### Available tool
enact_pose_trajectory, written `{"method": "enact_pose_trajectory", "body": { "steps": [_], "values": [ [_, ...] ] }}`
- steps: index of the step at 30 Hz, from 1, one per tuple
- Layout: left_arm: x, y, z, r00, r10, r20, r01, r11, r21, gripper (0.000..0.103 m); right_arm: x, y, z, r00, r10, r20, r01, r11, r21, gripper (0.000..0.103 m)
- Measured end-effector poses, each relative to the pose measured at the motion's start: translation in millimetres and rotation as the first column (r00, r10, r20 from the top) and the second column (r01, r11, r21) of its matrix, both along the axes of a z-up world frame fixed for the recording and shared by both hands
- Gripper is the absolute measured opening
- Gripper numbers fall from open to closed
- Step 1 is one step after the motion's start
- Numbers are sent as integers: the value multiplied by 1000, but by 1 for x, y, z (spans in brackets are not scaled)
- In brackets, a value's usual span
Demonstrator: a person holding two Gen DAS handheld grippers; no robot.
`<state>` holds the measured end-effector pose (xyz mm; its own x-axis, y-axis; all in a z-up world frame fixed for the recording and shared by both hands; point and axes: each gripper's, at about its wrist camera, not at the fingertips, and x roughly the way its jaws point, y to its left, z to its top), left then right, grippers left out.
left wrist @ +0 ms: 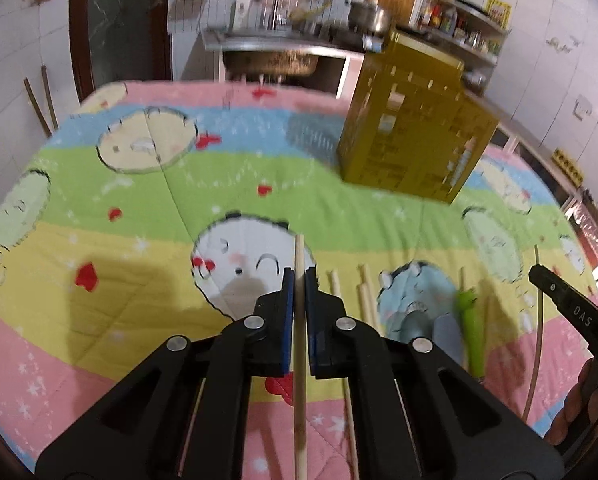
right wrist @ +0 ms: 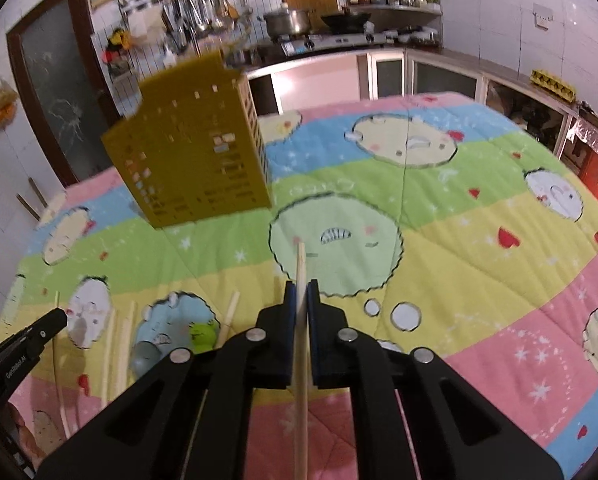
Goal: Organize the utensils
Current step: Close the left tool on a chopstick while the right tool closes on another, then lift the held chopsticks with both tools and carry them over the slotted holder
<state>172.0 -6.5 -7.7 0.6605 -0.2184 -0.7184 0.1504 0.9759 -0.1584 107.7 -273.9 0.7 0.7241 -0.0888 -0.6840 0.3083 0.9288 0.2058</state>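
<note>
Both grippers are clamping one chopstick each. Left gripper (left wrist: 299,276) is pinching a pale wooden chopstick (left wrist: 299,340) between its blue pads, stick running along the finger line with the tip poking out ahead. Right gripper (right wrist: 302,290) is doing the same with a second chopstick (right wrist: 301,340). Gripping lengthwise like that is keeping the tips leading, which I'd judge suits dropping them end-first into the yellow slotted holder (left wrist: 411,136), which is standing upright on the cartoon-print quilt (left wrist: 139,200), well ahead of both grippers. The holder is sitting between the two views: right of centre from the left wrist, left of centre from the right wrist, so both hands are converging on it. Loose chopsticks (left wrist: 365,300) are lying on the quilt just right of the left gripper, next to a green frog-handled utensil (left wrist: 471,328). Those are the remaining work. In each view the other gripper's black finger is showing at the frame edge with a thin stick along it. Frames are blurry, so holder slot detail is unreadable. Risk: thin sticks pivoting in the pads when the tips meet the rim.
</note>
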Motion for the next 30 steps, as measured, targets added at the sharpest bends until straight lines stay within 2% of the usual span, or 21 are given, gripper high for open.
{"method": "enact_pose_trajectory", "body": {
  "steps": [6, 13, 17, 24, 30],
  "values": [
    [-25, 5, 30, 994, 18, 111, -16, 1000, -25, 4, -26, -5, 27, 992, 14, 126, -12, 1000, -16, 6],
    [-57, 4, 58, 967, 30, 251, -26, 1000, -17, 4, -54, -2, 50, 966, 37, 254, -23, 998, -56, 6],
    [-66, 5, 68, 953, 39, 300, -33, 999, -24, 4, -68, -2, 60, 943, 33, 330, -8, 997, -76, 6],
    [-70, 4, 86, 925, 32, 378, -20, 999, -38, 4, -76, 4, 78, 906, 45, 422, 0, 995, -105, 6],
    [-54, 1, 109, 906, 31, 423, -9, 999, -54, 4, -65, 8, 98, 883, 58, 466, 1, 992, -127, 6]
  ]
}}
